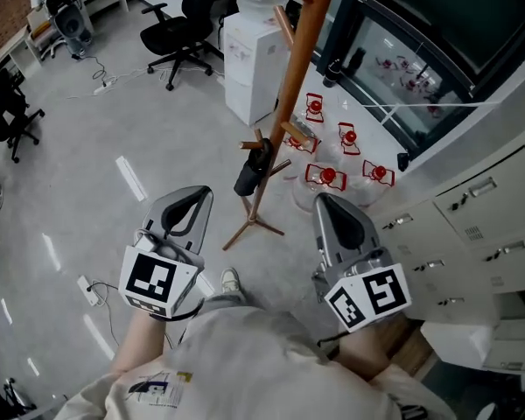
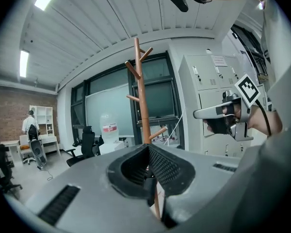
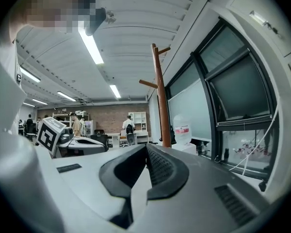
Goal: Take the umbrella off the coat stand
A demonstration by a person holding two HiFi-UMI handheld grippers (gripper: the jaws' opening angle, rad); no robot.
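Head view: your left gripper (image 1: 199,195) and right gripper (image 1: 324,201) both have jaws pressed together, gripping nothing. Black folded umbrella (image 1: 253,170) hangs on a low peg of the coat stand (image 1: 302,51), ahead between your grippers, untouched.

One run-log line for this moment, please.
phase: pre-grasp | left gripper: shut, empty | right gripper: shut, empty | umbrella: hanging on coat stand, untouched
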